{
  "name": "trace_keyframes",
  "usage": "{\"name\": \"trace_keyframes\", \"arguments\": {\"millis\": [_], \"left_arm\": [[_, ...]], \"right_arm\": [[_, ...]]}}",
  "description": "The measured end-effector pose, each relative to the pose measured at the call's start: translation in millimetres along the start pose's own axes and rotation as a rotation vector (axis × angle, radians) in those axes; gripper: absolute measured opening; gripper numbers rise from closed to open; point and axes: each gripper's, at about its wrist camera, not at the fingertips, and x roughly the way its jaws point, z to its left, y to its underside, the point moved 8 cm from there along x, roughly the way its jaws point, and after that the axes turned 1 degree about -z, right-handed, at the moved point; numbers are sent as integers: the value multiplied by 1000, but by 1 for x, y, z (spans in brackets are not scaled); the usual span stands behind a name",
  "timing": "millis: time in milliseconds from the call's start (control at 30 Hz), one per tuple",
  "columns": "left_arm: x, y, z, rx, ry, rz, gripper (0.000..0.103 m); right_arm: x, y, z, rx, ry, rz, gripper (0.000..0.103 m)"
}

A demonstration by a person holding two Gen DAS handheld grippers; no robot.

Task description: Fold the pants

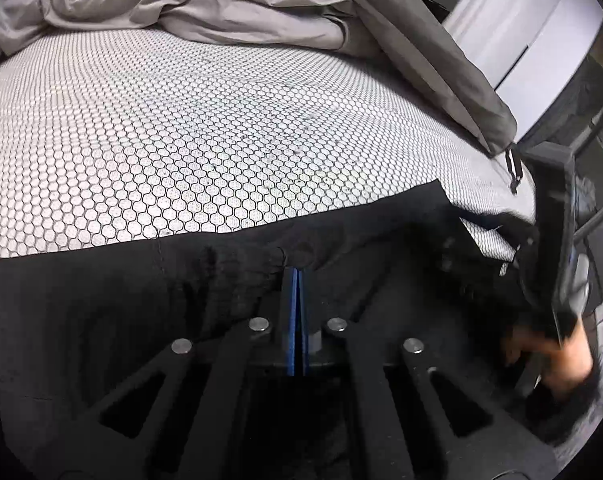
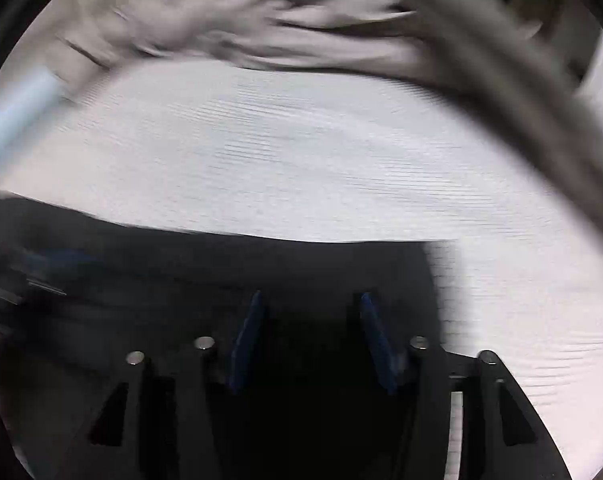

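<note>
My left hand-held gripper (image 1: 297, 276) is fully closed, and its blue pads pinch a small bunched tuck at the far edge of the black pants (image 1: 101, 300). The pants lie flat on the honeycomb-patterned desk (image 1: 221, 132), filling the near part of both views, with their far edge running side to side. I judge the long axis to lie left to right across the desk. Which end is the waist I cannot tell.

The fabric looks thin, soft and light: it puckers where I pinch it and should drape and slide rather than hold a crease. Hems and corners seem the best places to grip.

My right hand-held gripper (image 2: 309, 304) stands partly open over the black cloth near its right-hand corner, with nothing clamped, as far as the blur lets me see.

A grey garment pile (image 1: 189, 4) lies at the desk's far side, well apart from the pants.
</note>
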Motion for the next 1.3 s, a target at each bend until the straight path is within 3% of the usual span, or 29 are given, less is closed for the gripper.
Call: {"name": "trace_keyframes", "arguments": {"millis": [33,100,167,233,333,400,433,467,533,600,667,767,833,900,933,967,1033,1133,1233,1300], "left_arm": [[-1,1,-2,13,-12,0,1],[-7,2,-6,40,-35,-5,1],[-22,4,-14,66,-64,-23,2],[-39,9,-27,105,-73,-55,11],[-55,24,-48,171,-38,-66,14],[-42,44,-56,216,-18,-20,16],[-29,53,-51,225,-50,22,16],[-24,60,-46,228,-50,34,15],[-30,64,-41,210,-12,22,15],[-46,64,-33,200,-47,9,15],[-66,65,-25,181,-115,-18,17],[-93,69,-29,170,-107,-69,18],[-98,68,-42,181,-75,-100,29],[-97,80,-59,201,-44,-103,38],[-93,87,-69,219,-36,-88,38],[-83,95,-79,249,-35,-63,38],[-64,106,-85,288,-57,-15,38],[-53,116,-80,343,-85,11,38],[-63,121,-69,351,-116,17,38],[-70,123,-61,327,-109,13,38]], "right_arm": [[1,7,-31,65,93,14,64],[-5,13,-55,205,35,21,59],[-33,22,-63,231,4,-31,56],[-64,27,-47,192,-37,-85,57],[-90,41,-4,150,-211,-98,57],[-81,40,22,109,-266,-75,57],[-72,44,34,91,-275,-50,57],[-60,49,46,69,-254,-16,57],[-46,61,34,6,-148,-4,57],[-49,69,4,15,-54,-17,60],[-54,85,-43,102,-16,-3,63],[-74,112,-89,234,-68,1,63],[-89,125,-105,311,-99,-5,62],[-115,137,-95,384,-199,-44,62],[-121,136,-85,392,-266,-67,62],[-123,133,-74,369,-281,-82,62],[-122,129,-42,244,-264,-102,62],[-89,136,-28,98,-162,-12,62],[-84,147,-56,197,-222,9,61],[-88,157,-84,249,-216,15,61]]}}
